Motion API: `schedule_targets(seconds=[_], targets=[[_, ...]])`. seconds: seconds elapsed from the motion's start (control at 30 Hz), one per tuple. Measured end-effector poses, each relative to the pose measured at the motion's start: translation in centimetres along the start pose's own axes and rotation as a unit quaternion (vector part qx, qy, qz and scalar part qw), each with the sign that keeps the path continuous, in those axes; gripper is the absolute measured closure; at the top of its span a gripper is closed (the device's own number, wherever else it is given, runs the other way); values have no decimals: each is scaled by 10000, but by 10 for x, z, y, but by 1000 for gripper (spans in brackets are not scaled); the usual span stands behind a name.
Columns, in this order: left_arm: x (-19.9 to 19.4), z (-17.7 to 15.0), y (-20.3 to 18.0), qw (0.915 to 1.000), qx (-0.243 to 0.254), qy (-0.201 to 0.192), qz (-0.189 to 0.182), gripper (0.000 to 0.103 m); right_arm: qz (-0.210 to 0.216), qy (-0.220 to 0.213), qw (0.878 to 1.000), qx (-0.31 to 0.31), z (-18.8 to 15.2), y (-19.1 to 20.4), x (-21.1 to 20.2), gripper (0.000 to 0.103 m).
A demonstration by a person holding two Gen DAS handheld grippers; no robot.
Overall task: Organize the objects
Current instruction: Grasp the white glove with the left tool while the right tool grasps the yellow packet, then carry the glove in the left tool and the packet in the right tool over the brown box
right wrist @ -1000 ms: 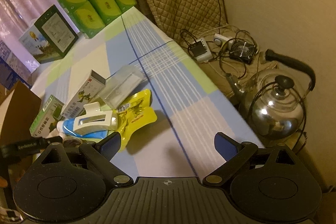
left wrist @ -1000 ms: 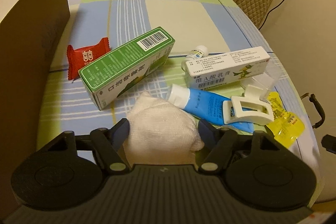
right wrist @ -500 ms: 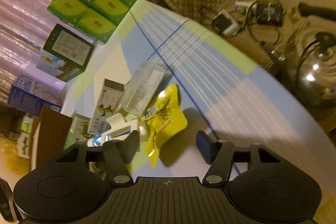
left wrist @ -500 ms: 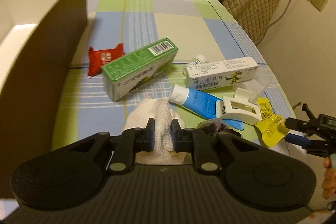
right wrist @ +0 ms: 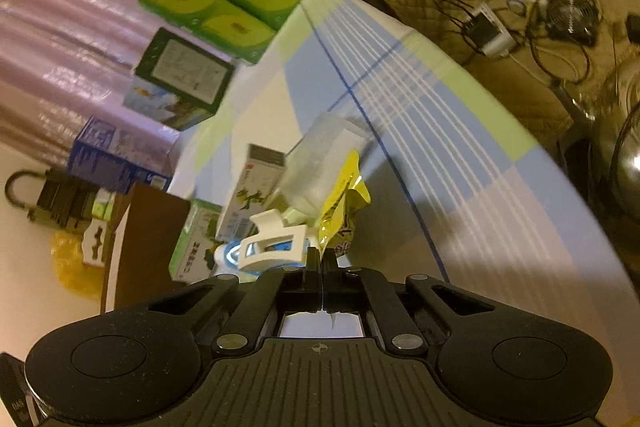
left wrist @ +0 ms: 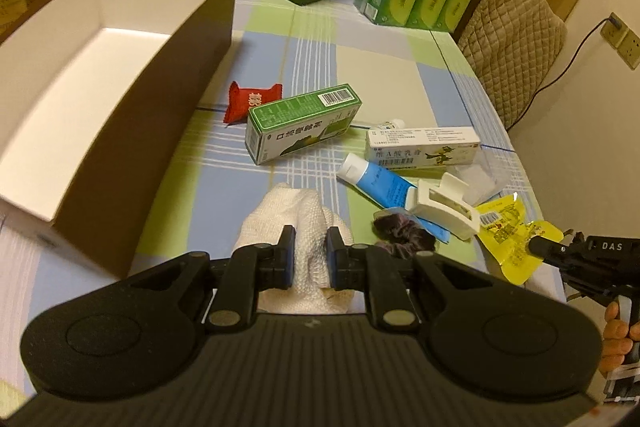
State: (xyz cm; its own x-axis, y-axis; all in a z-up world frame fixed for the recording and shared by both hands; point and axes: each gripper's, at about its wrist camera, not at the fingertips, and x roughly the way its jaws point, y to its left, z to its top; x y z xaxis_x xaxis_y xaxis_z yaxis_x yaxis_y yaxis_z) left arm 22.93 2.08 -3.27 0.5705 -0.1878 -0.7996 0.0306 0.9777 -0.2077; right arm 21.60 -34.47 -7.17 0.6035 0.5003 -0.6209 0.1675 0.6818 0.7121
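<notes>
Left wrist view showed the left gripper [left wrist: 311, 253] pinching the white cloth [left wrist: 298, 223]; the right gripper [right wrist: 321, 259] clamped the yellow sachet [right wrist: 340, 203]. Both wanted lifting clear before swinging to the brown box [left wrist: 132, 131].

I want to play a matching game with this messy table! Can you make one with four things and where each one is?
Things:
1. white cloth
2. yellow packet
3. red candy
4. hair clip

Places:
A. lying on the blue tube
B. beside the brown box
C. pinched in the left hand-held gripper
D. pinched in the right hand-held gripper

Pairs: 1-C, 2-D, 3-B, 4-A
</notes>
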Motion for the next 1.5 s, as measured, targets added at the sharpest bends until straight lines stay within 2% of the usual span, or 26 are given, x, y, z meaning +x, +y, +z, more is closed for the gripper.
schedule_targets(seconds=[0.3,0.5,0.7,1.13,1.37,1.5], targets=[[-36,2,0,9995,-113,-290,-50,90,457,48,9977,-491,-3,45,-31,103],[-56,17,20,9982,-98,-567,-160,90,763,90,9945,-712,-12,89,-22,103],[-80,36,59,9966,-111,-795,-191,90,1088,193,9898,-894,-35,145,4,103],[-108,62,161,9932,-308,-1120,61,90,1797,757,9678,-1591,-102,268,82,103],[-105,71,201,9932,-383,-1086,191,90,1724,1035,9615,-1871,-128,306,132,103],[-96,75,219,9940,-432,-970,262,90,1501,1150,9618,-1979,-137,319,162,103]])
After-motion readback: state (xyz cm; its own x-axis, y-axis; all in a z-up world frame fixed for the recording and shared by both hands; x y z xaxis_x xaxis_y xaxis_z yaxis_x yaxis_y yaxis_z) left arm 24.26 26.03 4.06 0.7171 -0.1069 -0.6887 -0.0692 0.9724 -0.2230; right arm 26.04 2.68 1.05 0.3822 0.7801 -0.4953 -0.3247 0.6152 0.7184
